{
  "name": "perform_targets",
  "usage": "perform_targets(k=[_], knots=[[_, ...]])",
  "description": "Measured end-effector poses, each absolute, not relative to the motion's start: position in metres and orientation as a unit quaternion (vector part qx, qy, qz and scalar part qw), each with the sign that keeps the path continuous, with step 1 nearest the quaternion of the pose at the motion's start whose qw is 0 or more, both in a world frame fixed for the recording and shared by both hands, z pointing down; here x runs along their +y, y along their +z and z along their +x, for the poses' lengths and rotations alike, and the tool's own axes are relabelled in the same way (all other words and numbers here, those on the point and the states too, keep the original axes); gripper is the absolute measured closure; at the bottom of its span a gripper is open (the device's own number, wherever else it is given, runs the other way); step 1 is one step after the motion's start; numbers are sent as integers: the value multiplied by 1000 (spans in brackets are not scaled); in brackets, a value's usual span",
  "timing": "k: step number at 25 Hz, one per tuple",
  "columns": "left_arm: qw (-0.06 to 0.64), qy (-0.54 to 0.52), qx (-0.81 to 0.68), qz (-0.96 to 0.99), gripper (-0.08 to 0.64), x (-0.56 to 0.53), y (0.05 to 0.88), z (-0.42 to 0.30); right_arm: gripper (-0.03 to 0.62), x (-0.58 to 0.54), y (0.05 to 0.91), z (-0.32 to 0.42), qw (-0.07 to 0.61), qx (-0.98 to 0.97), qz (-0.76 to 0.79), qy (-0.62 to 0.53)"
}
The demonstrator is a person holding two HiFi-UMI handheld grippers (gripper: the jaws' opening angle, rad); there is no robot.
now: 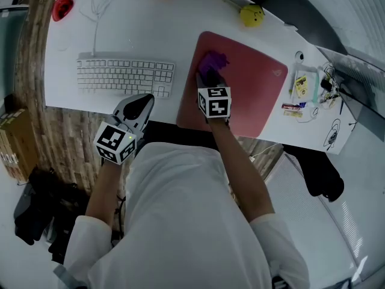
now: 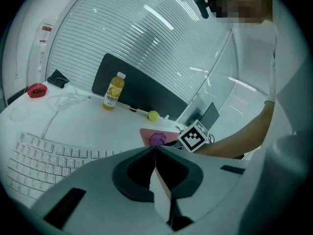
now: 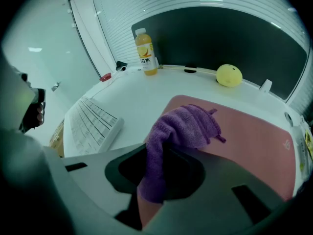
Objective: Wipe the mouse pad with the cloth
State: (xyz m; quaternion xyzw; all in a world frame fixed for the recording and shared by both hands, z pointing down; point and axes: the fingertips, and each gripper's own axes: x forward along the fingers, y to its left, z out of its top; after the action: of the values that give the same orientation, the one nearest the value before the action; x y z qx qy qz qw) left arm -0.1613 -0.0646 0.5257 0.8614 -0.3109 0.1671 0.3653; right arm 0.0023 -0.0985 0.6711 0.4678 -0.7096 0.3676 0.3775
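Observation:
A pink mouse pad lies on the white desk, right of the keyboard. A purple cloth rests on the pad's near-left part, and my right gripper is shut on it. In the right gripper view the cloth bunches out from between the jaws onto the pad. My left gripper hovers at the desk's front edge near the keyboard's right end, jaws shut on nothing. In the left gripper view the cloth shows far off on the pad.
A white keyboard lies left of the pad. A yellow ball and a juice bottle stand at the desk's back. A red dish and a white cable sit far left. Small packets and cables lie right of the pad.

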Motion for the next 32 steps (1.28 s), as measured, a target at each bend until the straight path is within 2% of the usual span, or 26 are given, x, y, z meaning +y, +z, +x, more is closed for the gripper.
perform_targets(k=[9, 18, 32], knots=[[365, 158, -329, 856, 541, -76, 523, -182, 509, -119, 660, -47, 362, -742, 426, 370], [360, 159, -339, 854, 541, -77, 516, -184, 509, -156, 627, -76, 346, -801, 374, 315], [366, 183, -341, 846, 541, -64, 516, -141, 509, -167, 666, 17, 365, -768, 412, 326]])
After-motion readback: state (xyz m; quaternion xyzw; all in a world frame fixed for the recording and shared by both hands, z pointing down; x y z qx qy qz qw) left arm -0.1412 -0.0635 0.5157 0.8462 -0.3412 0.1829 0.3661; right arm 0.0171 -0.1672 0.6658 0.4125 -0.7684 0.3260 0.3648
